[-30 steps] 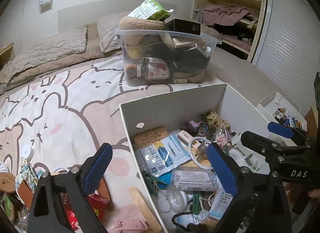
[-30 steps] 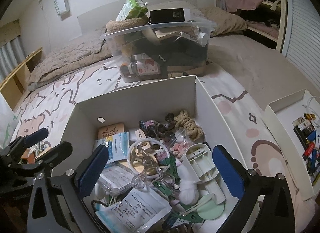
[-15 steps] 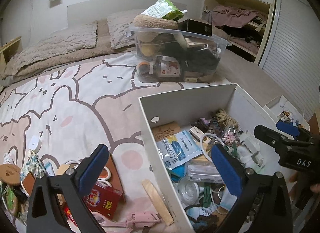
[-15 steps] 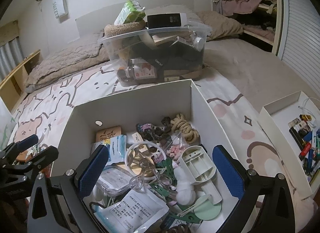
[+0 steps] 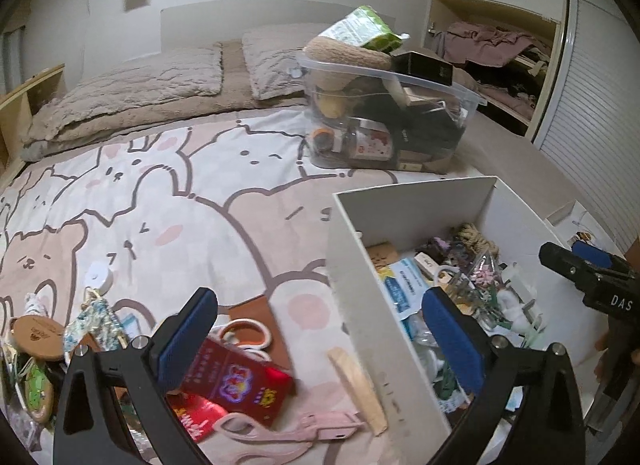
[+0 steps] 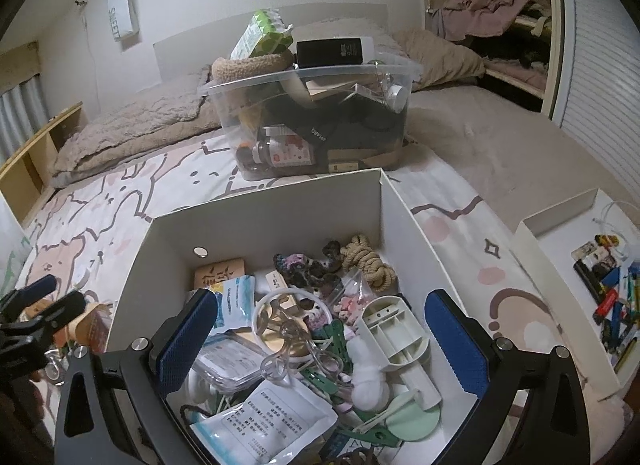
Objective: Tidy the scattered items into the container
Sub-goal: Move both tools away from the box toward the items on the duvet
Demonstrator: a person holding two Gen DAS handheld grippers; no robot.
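Note:
A white box (image 5: 412, 201) (image 6: 264, 209) stands on the bed, full of small items. My left gripper (image 5: 320, 333) is open and empty, straddling the box's left wall above the scattered items: a red packet (image 5: 236, 381), pink scissors (image 5: 280, 429), a wooden stick (image 5: 356, 385), white rings (image 5: 244, 333) and a round white case (image 5: 97, 274). My right gripper (image 6: 320, 337) is open and empty, hovering over the box's contents, such as a white packet (image 6: 272, 417) and a rope bundle (image 6: 366, 255). It also shows at the right of the left wrist view (image 5: 588, 269).
A clear plastic bin (image 5: 384, 121) (image 6: 316, 121) full of things stands behind the box. A second white tray (image 6: 560, 265) with lighters lies to the right. More clutter, including a wooden disc (image 5: 36, 331), lies at the far left. Pillows (image 5: 140, 85) line the headboard.
My left gripper has swung left, from over the box to over the scattered items beside it. My right gripper has pulled back and risen slightly above the box.

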